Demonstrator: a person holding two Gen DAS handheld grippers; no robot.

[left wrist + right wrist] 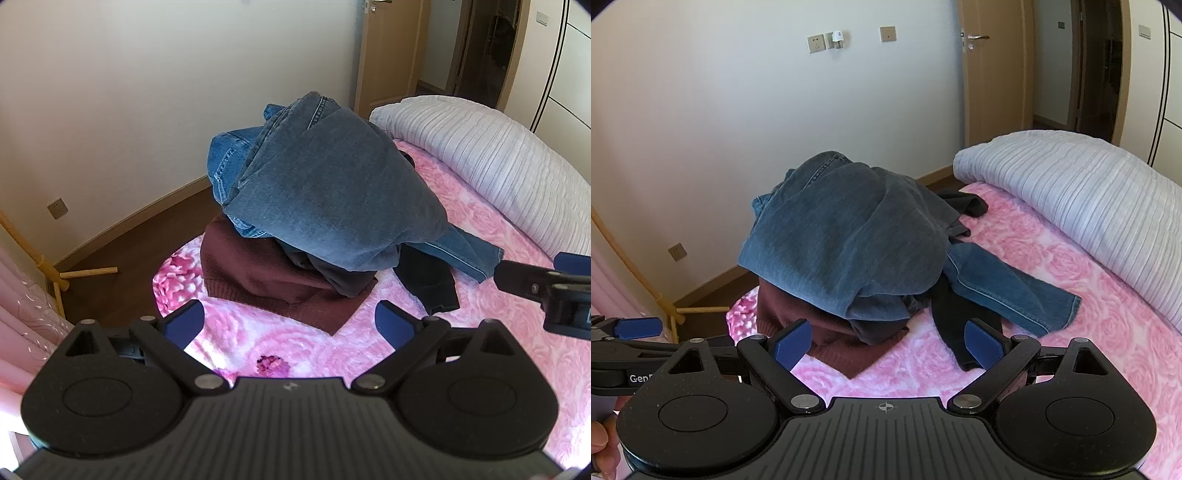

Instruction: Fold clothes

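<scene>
I have both tools held back from the work, short of the pile. The left gripper has its jaws spread wide with nothing between them, and the right gripper is equally wide and empty. The clothes sit heaped near the corner of the pink floral bedspread: blue jeans draped over the top, a dark garment trailing out beneath them, and a maroon knit sweater lying flat at the bottom. I judge the jeans to be the heaviest and stiffest item; denim should hold a crease and slip little against the pads, but doubled seams are bulky. One leg lies extended flat toward the striped rolled quilt, and its hem is the most accessible grasp point for the right tool. The waistband appears bunched at the top of the heap; I cannot tell its exact lie. The sweater should be soft and stretchy, so I would lift it by the ribbed hem, not mid-panel.
</scene>
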